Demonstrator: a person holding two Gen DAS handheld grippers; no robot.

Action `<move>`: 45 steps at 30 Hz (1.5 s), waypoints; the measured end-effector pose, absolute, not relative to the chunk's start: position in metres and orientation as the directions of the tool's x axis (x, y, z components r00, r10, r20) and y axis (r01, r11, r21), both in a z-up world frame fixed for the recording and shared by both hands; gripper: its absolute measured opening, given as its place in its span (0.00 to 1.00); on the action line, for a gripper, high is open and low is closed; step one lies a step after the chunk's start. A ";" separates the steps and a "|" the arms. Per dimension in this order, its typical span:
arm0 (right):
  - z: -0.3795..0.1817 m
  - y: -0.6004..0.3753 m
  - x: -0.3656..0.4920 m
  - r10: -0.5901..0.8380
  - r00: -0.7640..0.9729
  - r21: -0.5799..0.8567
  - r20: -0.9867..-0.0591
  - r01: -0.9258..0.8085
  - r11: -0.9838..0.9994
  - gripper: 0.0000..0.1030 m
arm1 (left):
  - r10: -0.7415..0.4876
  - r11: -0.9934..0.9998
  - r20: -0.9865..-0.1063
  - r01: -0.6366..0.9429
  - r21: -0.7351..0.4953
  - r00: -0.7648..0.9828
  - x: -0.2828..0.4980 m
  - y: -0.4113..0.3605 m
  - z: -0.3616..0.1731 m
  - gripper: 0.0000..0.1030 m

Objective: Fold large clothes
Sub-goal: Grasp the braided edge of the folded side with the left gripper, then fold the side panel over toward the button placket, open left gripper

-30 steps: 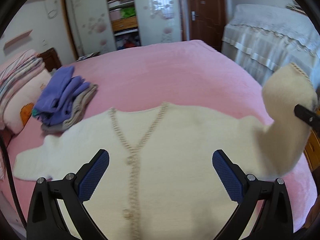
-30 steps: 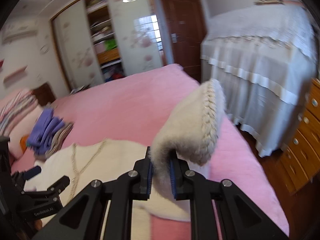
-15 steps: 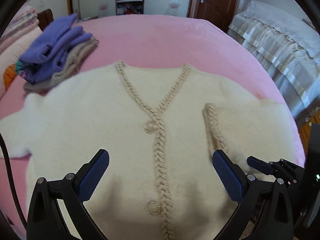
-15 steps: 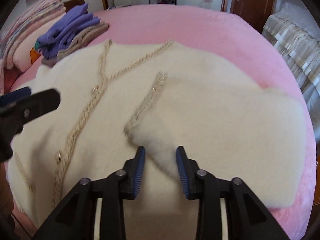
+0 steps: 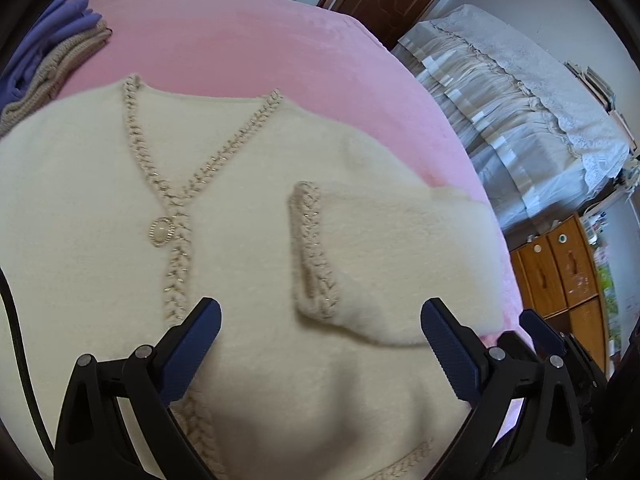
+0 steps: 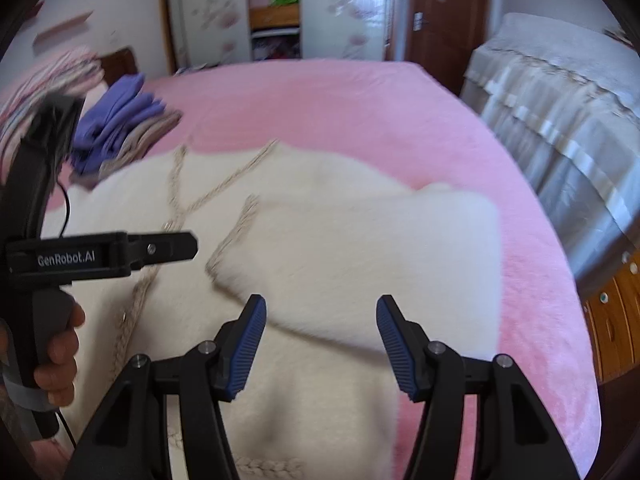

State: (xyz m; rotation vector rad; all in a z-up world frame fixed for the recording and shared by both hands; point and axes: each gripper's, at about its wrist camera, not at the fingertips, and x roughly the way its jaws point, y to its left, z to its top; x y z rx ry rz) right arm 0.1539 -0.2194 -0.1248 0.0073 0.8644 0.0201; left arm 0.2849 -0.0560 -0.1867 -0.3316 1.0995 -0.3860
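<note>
The right hand-held gripper [image 6: 320,340] has let go of the sleeve [image 5: 400,264]. A second ago it was pinching the sleeve high in the air. Now its two fingers are spread wide with nothing between them, and it has pulled back a little. The sleeve lies folded across the front of the cardigan [image 5: 100,208], with its braided cuff [image 5: 312,252] near the middle buttons. So one side is likely done, and the other sleeve probably comes next.

The left hand-held gripper [image 5: 320,344] is spread wide too. It hangs over the lower part of the cardigan and holds nothing.

The cardigan is big, cream and fluffy. It lies flat, front up, on the pink bed [image 5: 280,48]. A braided trim runs down its V-neck, and a round shiny button [image 5: 161,232] sits on it. The folded sleeve looks thick and puffy, so it may spring back up.

A pile of folded clothes [image 6: 120,136] sits on the bed, just beside the cardigan's far shoulder.
</note>
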 end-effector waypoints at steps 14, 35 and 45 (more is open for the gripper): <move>-0.143 -0.279 0.136 0.078 0.615 0.197 -0.785 0.128 0.972 0.56 | -0.595 0.795 -0.759 0.055 -0.604 0.265 0.328 -0.088 -0.253 0.63; -0.143 -0.297 0.133 0.000 0.623 0.152 -0.783 0.191 0.970 0.56 | -0.168 0.984 -0.573 0.102 -0.145 0.802 0.297 -0.084 -0.069 0.14; -0.161 -0.287 0.145 -0.027 0.583 0.098 -0.812 0.182 0.978 0.56 | 0.082 0.980 -0.663 -0.180 -0.081 0.744 0.309 0.038 -0.126 0.14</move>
